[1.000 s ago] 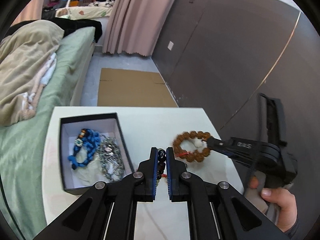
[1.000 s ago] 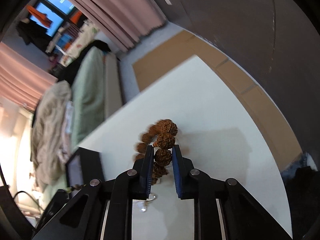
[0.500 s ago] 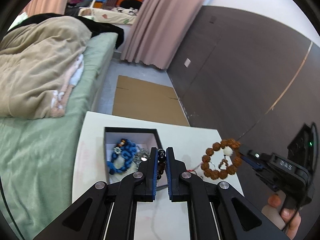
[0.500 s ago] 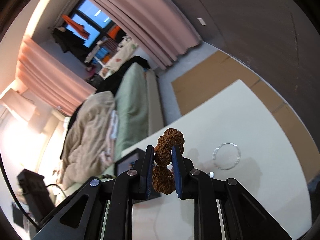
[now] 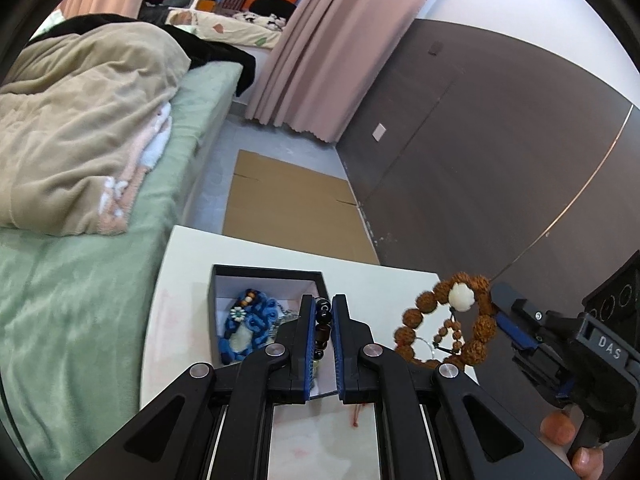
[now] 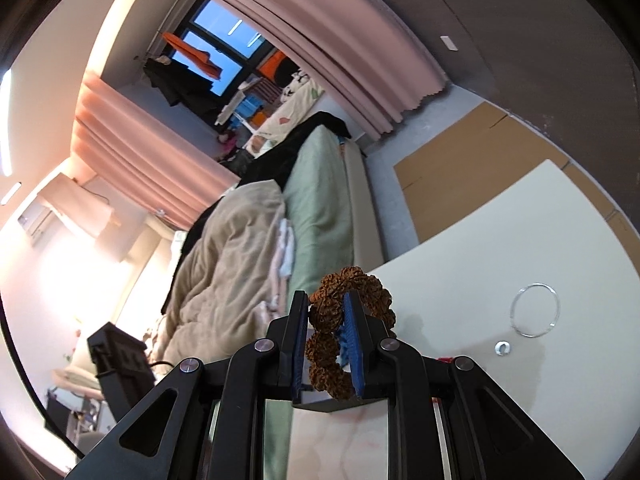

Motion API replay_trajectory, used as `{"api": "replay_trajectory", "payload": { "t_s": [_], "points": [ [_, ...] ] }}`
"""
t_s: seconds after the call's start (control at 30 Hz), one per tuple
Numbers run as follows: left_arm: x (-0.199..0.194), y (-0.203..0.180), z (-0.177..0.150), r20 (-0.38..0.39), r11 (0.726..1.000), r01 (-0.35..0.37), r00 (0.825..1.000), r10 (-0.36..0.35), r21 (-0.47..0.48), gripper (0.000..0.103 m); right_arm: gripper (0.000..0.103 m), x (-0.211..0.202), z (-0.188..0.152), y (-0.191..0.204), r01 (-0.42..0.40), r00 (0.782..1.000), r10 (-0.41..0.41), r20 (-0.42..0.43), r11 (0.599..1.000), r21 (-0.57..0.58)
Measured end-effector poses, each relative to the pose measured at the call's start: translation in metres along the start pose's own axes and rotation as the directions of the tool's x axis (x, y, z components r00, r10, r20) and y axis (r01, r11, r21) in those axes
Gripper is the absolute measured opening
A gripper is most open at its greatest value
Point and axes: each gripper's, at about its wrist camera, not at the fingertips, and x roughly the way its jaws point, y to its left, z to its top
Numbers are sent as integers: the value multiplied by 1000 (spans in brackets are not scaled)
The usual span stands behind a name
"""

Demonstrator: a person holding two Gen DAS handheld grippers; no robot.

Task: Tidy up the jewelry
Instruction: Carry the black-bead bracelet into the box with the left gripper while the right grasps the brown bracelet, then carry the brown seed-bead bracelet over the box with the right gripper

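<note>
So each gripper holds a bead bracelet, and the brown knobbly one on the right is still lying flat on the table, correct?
Not quite. The right gripper does hold the brown bracelet, but it hangs in the air, clear of the table, as the left wrist view shows. The left gripper holds a dark bead bracelet.

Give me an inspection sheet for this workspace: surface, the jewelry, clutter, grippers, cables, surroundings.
Surface: white table, faint pinkish marks near the front.
Job's things: black box holding a blue beaded piece; brown bead bracelet with one white bead, lifted off the table; dark bead string; clear ring and a small metal ring lying on the table.
Clutter: nothing seen.
Grippers: left gripper shut on the dark bead string; right gripper shut on the brown bead bracelet.
Cables: nothing seen on the table.
Surroundings: bed with beige blanket, pink curtain, flattened cardboard on the floor, dark wall panels.
</note>
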Motion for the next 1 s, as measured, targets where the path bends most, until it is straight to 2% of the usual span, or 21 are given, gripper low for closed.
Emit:
{"api": "replay_trajectory", "payload": {
  "t_s": [0.17,0.23,0.3,0.37,0.43,0.53,0.7,0.83,1.0],
  "points": [
    [15,-1,4,-73,1000,19,997,-20,-16,11,20,5,4,4,-42,999,41,8,999,3],
    [17,2,6,-80,999,27,996,-30,-39,13,20,7,5,5,-55,998,55,7,998,4],
    [16,7,9,-67,998,27,997,-31,-65,25,20,9,6,7,-62,998,62,5,998,3],
    [11,10,11,-39,995,36,998,-39,-90,63,20,9,7,7,-81,997,81,3,997,0],
    [4,14,13,13,993,41,999,-40,-113,81,20,10,8,10,-103,995,103,2,995,-10],
    [-6,17,17,62,992,35,998,-28,-123,83,20,13,5,16,-113,994,112,-10,993,-35],
    [-10,27,18,72,985,41,997,-30,-166,83,20,25,0,24,-88,996,86,-33,994,-64],
    [-19,30,18,94,987,30,995,-15,-160,83,20,40,-6,30,-69,996,64,-62,993,-91],
    [-26,38,19,110,985,12,994,7,-173,83,20,60,-15,30,-5,994,-8,-109,993,-120]
  ]
}}
